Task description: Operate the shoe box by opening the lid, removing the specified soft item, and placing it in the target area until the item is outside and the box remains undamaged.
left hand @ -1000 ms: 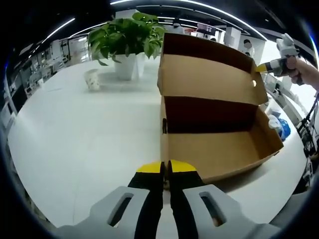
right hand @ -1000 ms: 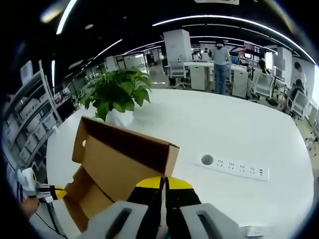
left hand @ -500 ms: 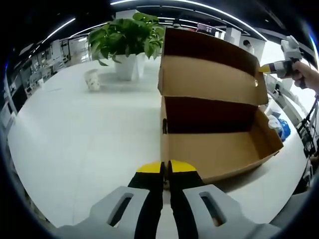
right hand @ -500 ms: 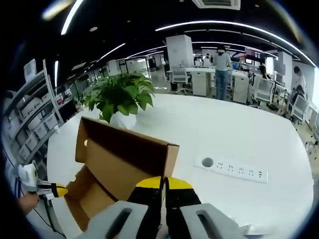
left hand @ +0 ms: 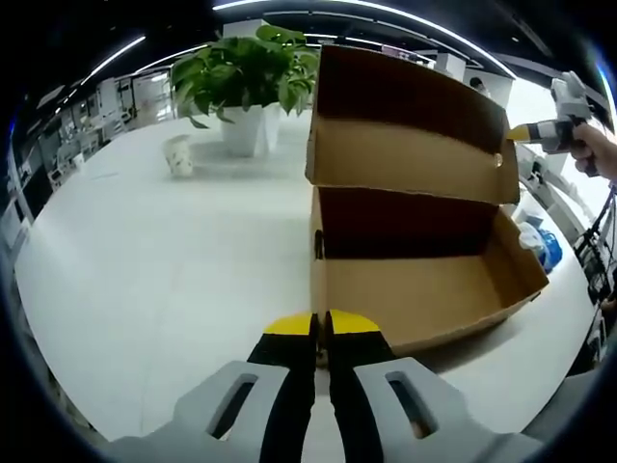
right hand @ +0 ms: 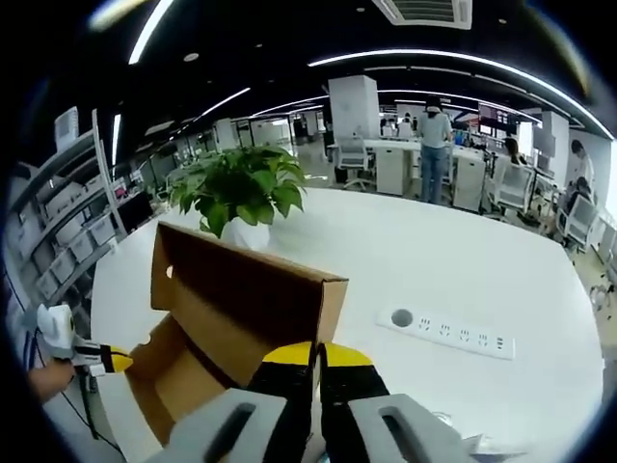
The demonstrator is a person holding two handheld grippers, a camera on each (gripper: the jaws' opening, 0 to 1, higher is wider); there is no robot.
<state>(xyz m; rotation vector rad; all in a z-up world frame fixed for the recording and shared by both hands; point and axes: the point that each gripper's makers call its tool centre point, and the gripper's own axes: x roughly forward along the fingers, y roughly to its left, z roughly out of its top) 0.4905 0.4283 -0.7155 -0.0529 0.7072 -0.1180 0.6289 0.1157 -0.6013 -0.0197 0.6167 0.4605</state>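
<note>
The broad white round-edged table (left hand: 145, 260) carries everything. On it stands the brown cardboard shoe box (left hand: 424, 289), its hinged lid (left hand: 410, 121) raised upright at the back; in the right gripper view the same box (right hand: 183, 371) and lid (right hand: 241, 299) appear from the other side. The part of the box's inside that shows is bare cardboard; the soft item cannot be made out in either view. Behind the box, a leafy green plant in a white pot (left hand: 246, 82) stands on the table, and near it, to its left, a small white paper cup (left hand: 178, 152). In the right gripper view a white power strip (right hand: 448, 333) lies flat on the tabletop, well apart from the box.

The left gripper (left hand: 320, 323), yellow-tipped with black jaws pressed together, sits just in front of the box's near corner, holding nothing. The right gripper (right hand: 315, 355) has its jaws closed against the lid's edge; whether they pinch the cardboard, I cannot tell.
</note>
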